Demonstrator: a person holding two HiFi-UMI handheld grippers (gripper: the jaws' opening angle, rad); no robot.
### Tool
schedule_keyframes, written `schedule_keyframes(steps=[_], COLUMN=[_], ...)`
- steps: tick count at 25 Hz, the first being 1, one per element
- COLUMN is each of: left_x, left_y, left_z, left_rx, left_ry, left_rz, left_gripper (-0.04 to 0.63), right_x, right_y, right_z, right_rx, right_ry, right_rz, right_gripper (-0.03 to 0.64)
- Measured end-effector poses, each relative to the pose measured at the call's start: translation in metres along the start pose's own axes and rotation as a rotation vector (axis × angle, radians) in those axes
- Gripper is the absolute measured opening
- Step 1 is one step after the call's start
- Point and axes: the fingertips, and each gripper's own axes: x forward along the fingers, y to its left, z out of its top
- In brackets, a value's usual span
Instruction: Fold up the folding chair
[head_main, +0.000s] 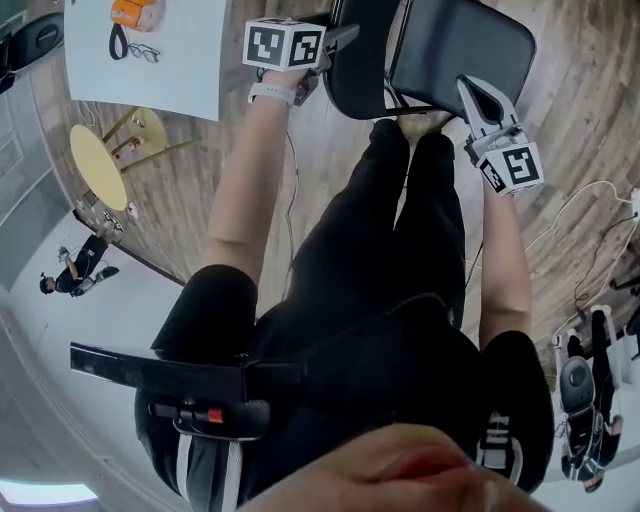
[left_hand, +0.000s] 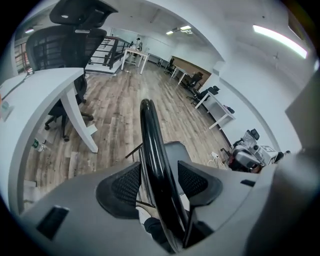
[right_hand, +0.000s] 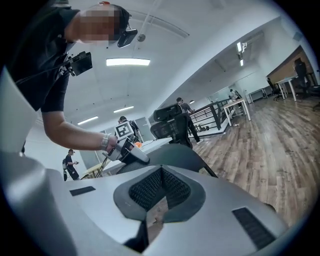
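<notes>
The black folding chair stands open in front of me, with its seat (head_main: 460, 45) and curved backrest (head_main: 362, 70) at the top of the head view. My left gripper (head_main: 345, 38) reaches onto the backrest's top edge. In the left gripper view that black edge (left_hand: 150, 135) runs between the open jaws of the left gripper (left_hand: 159, 182), with a gap to each pad (left_hand: 125, 185). My right gripper (head_main: 470, 92) hovers by the seat's near edge, shut and empty. The right gripper (right_hand: 160, 192) faces the dark seat (right_hand: 182, 157), with the left gripper (right_hand: 127, 150) beyond it.
A white table (head_main: 190, 70) carries an orange item and glasses at the upper left, with a yellow round stool (head_main: 97, 165) below it. Cables (head_main: 590, 200) and gear (head_main: 585, 390) lie on the wooden floor to the right. A white desk (left_hand: 45, 90) and an office chair (left_hand: 60, 45) stand nearby.
</notes>
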Motion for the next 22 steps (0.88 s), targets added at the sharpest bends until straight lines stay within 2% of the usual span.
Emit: schedule_keyframes(steps=[4, 7, 10, 13, 15, 18, 22], left_x=[0.015, 0.021, 0.023, 0.023, 0.023, 0.022, 0.018], left_y=[0.002, 0.005, 0.003, 0.002, 0.004, 0.01, 0.041], left_z=[-0.001, -0.002, -0.005, -0.007, -0.007, -0.012, -0.066], left_rx=[0.013, 0.031, 0.032, 0.031, 0.031, -0.01, -0.057], left_ry=[0.072, 0.117, 0.153, 0.183, 0.201, 0.2, 0.158], left_rz=[-0.008, 0.009, -0.011, -0.057, -0.075, -0.109, -0.139], left_gripper=[0.216, 0.215, 0.208, 0.134, 0.114, 0.092, 0.077], right_x=[-0.013, -0.027, -0.044, -0.059, -0.066, -0.078, -0.088], right_y=[-0.024, -0.041, -0.059, -0.082, -0.102, -0.134, -0.15], right_z=[-0.04, -0.072, -0.112, -0.149, -0.171, -0.203, -0.271], right_rx=[0.036, 0.062, 0.101, 0.175, 0.236, 0.343, 0.434], right_ry=[0.047, 0.092, 0.149, 0.194, 0.223, 0.24, 0.247], right_rz=[-0.048, -0.055, -0.073, -0.097, -0.104, -0.135, -0.194], right_gripper=[0.008, 0.008, 0.009, 0.009, 0.009, 0.012, 0.061])
